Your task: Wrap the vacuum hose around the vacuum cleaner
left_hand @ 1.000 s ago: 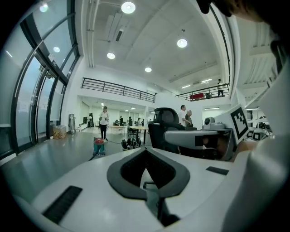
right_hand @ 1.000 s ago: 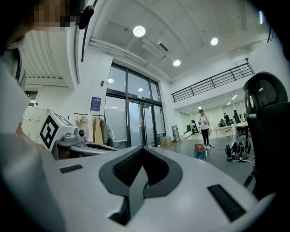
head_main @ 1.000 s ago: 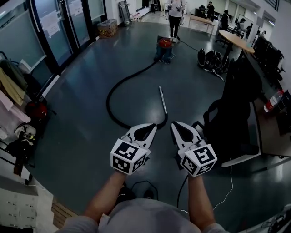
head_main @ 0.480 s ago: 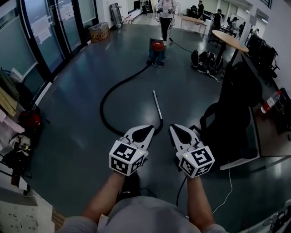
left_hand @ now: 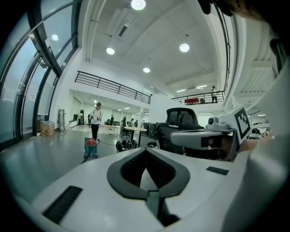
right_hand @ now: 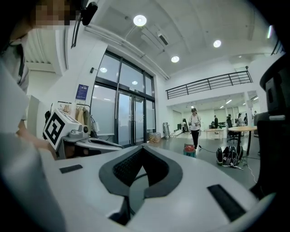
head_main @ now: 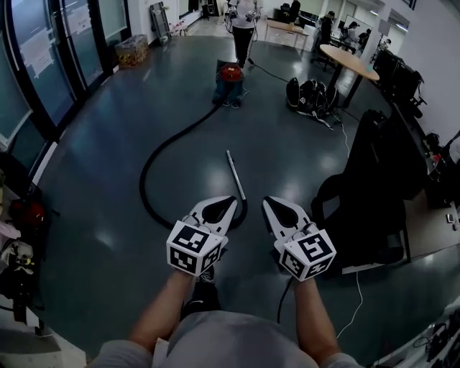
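The room is a big open hall with a smooth, dark grey floor (head_main: pixel 100 180) that catches the ceiling lights, and tall glass doors (head_main: pixel 43 50) along the wall off to the left of the grippers. Far ahead of both grippers stands the red-topped vacuum cleaner (head_main: pixel 228 79), with a person (head_main: pixel 243 18) standing just behind it. To the right of the vacuum cleaner lies a cluster of dark bags (head_main: pixel 310 93) near a round wooden table (head_main: pixel 348 61). A black office chair (head_main: pixel 370 180) stands close on the right gripper's side. The vacuum hose (head_main: pixel 154 154) runs along the floor from the vacuum cleaner, bows out wide to the left and curls back to end just ahead of the jaw tips. Its metal wand (head_main: pixel 235 172) lies straight on the floor ahead of the gap between the two tools. The left gripper (head_main: pixel 228 203) and the right gripper (head_main: pixel 268 202) are held side by side above the floor, pointing nearly level towards the vacuum cleaner. Each has its jaws closed together with nothing between them, and neither touches the hose.
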A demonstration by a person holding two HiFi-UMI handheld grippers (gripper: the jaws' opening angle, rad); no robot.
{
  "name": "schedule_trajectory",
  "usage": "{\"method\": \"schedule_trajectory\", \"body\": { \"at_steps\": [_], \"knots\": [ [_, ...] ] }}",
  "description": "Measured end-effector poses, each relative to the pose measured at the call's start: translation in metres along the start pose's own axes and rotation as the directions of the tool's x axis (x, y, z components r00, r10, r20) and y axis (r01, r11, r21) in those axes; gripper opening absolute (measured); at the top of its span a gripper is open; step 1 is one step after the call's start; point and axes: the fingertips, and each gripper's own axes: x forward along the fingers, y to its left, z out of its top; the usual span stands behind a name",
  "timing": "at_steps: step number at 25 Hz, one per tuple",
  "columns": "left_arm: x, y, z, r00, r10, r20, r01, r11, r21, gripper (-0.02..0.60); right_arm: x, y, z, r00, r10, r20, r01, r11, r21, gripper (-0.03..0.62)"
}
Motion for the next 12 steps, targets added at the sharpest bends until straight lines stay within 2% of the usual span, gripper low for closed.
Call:
{"method": "schedule_trajectory", "body": {
  "at_steps": [12],
  "knots": [
    [0.093, 0.153, -0.002, 0.992, -0.094, -0.087, 0.091, 0.995, -0.030, 0.006, 0.162, -0.077, 0.001, 0.994, -0.095, -0.062, 0.097, 0.995, 0.035, 0.005]
  ]
}}
